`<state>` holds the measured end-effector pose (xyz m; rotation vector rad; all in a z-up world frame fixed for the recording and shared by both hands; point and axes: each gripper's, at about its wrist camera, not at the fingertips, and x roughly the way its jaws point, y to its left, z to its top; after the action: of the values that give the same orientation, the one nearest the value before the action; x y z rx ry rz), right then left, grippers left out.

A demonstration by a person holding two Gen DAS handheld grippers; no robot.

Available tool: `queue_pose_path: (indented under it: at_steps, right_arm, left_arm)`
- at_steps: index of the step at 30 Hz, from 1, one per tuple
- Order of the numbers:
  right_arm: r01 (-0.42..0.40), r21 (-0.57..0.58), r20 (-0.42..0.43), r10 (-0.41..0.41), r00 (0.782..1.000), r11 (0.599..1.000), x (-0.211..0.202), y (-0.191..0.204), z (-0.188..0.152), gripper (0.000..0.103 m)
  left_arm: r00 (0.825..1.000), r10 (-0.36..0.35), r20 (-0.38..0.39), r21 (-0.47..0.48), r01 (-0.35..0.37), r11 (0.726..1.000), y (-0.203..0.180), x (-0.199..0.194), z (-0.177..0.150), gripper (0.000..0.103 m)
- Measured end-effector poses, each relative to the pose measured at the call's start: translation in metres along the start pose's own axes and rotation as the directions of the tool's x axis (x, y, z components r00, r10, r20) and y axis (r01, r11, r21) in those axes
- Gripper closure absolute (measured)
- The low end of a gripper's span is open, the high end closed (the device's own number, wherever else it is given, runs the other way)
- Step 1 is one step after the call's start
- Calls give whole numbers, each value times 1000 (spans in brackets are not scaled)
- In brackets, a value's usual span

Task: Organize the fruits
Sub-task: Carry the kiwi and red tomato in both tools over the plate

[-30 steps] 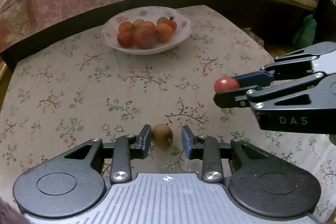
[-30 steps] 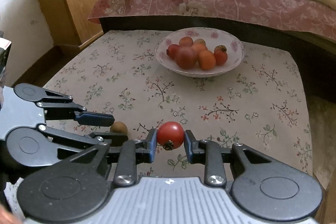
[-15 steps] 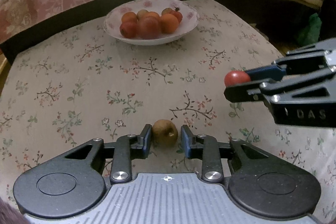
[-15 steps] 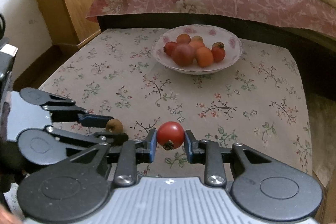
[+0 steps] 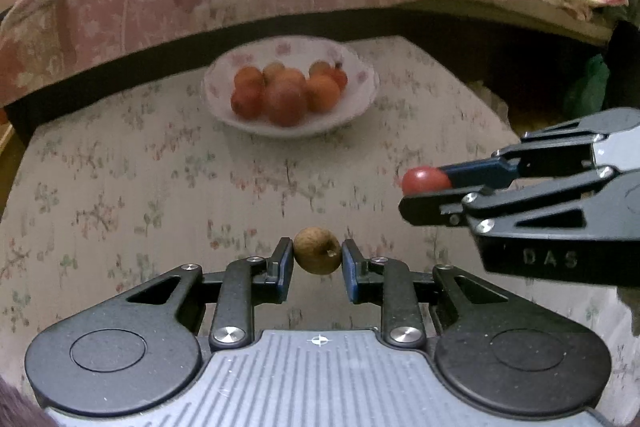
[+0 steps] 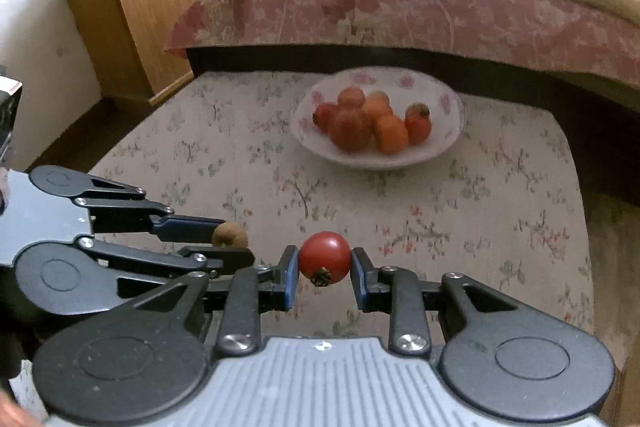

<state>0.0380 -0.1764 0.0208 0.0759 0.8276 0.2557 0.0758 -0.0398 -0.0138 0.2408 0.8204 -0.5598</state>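
Level above the table, left tool (image 5: pixel 317 257) grips a brown fruit (image 5: pixel 317 250), right tool (image 6: pixel 325 263) a tomato (image 6: pixel 324 257).

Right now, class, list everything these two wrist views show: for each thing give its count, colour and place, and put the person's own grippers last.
Bowl: one, white with pink flowers, far middle of the table.
Fruits in the bowl: about seven, orange and red, heaped together; blurred, so the count is rough.
Tomato: one, red, between the right gripper's fingers.
Brown fruit: one, dull brown, between the left gripper's fingers.
Table: one, cream floral cloth, under everything.
Bed: one, pink floral cover, behind the table.
Cabinet: one, wooden, far left.
Left gripper: one, black, shut on the brown fruit.
Right gripper: one, black, shut on the tomato.
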Motion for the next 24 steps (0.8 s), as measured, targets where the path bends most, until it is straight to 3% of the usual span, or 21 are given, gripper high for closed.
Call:
queue_pose_path:
  at_steps: [24]
  right_arm:
    - [49,7,87,-49,995,999,49,-52,74,74]
  left_arm:
    - [993,33,117,-8,-32,999,22,50,97,69]
